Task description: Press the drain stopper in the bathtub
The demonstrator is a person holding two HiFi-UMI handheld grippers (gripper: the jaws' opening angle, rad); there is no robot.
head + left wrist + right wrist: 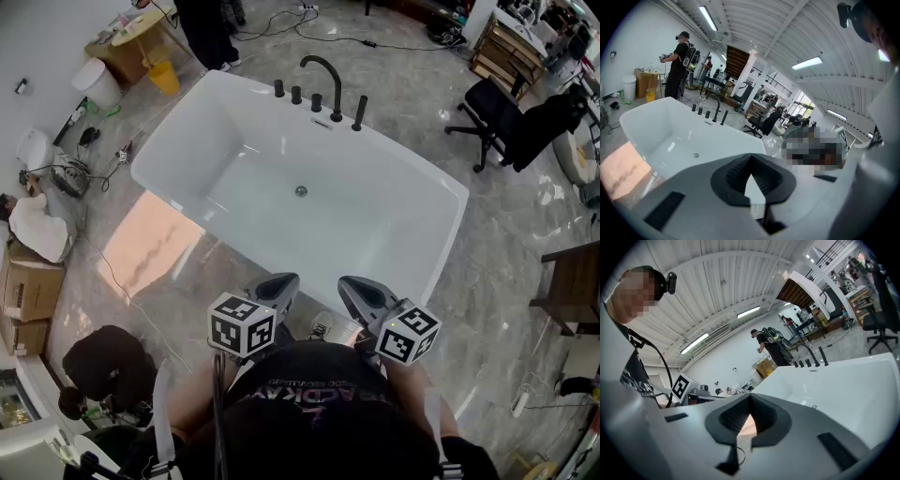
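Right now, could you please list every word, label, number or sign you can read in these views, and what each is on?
No text can be read for certain.
Shirt print: white lettering, upside down in the head view and blurred, unreadable.
Left cube and right cube: square black-and-white marker patterns, no letters.
Cardboard boxes: no legible print.

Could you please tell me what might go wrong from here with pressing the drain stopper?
1. The drain stopper sits low in the middle of the bathtub, while the left gripper and right gripper hang at its near rim; the long lean in may knock a gripper on the rim.
2. The stopper is small, so a shut jaw tip could miss it or slip off.
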